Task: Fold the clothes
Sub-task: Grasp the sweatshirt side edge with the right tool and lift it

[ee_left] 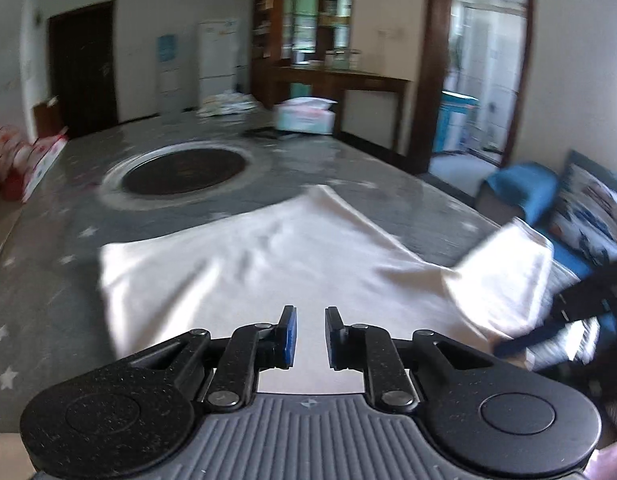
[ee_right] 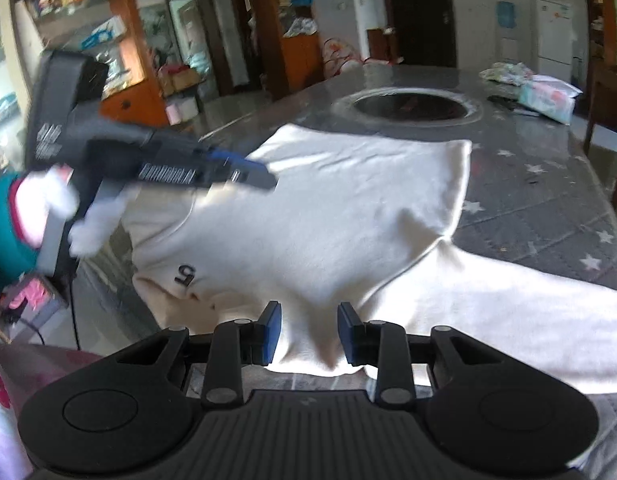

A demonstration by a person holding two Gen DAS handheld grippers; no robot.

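White shirt (ee_right: 328, 220) lies partly folded ahead of both tongs; left gripper (ee_left: 310, 336) and right gripper (ee_right: 308, 332) narrowly parted, empty; sleeves remain.

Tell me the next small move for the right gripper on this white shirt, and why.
Probably ease the right gripper down and close on the bunched ridge of the white shirt lying between its open pads. The sleeve lies spread out sideways, unfolded, and neither gripper holds cloth.
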